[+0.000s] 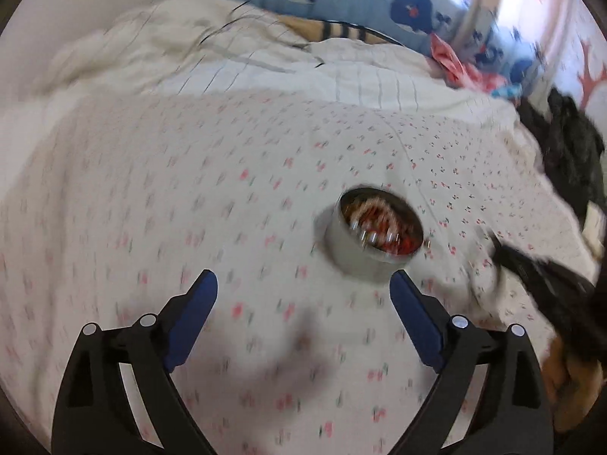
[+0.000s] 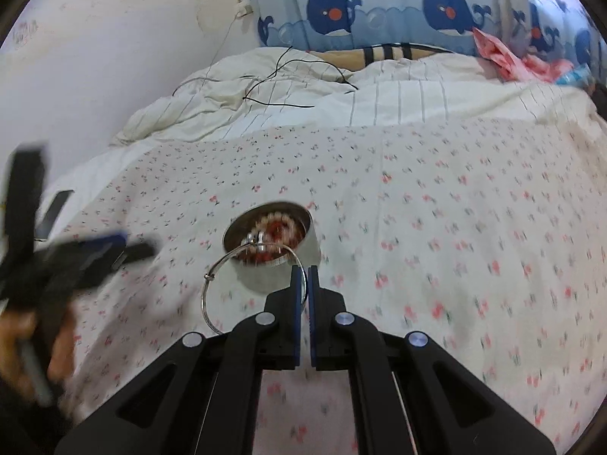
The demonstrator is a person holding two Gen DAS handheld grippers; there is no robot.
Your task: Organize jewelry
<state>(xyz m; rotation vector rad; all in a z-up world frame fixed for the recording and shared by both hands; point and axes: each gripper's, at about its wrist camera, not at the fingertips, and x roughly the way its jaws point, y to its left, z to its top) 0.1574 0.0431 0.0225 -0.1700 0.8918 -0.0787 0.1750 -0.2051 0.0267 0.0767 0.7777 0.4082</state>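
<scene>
Left wrist view: the left gripper (image 1: pixel 303 284), black with blue pads, stood wide apart and empty above the cherry-printed cotton bedsheet (image 1: pixel 151 208). The round metal tin of beaded jewelry (image 1: pixel 373 233) lay at one o'clock, just beyond the right fingertip. Right wrist view: the right gripper (image 2: pixel 304 271) pinched a thin silver wire bangle (image 2: pixel 212 265), which looped toward ten o'clock over the tin's (image 2: pixel 277 261) rim. No writing was legible.

Cherry-print sheet (image 2: pixel 436 197), rumpled striped duvet (image 2: pixel 398 94) under black cables (image 2: pixel 280 104), whale curtain (image 2: pixel 379 11) behind.
</scene>
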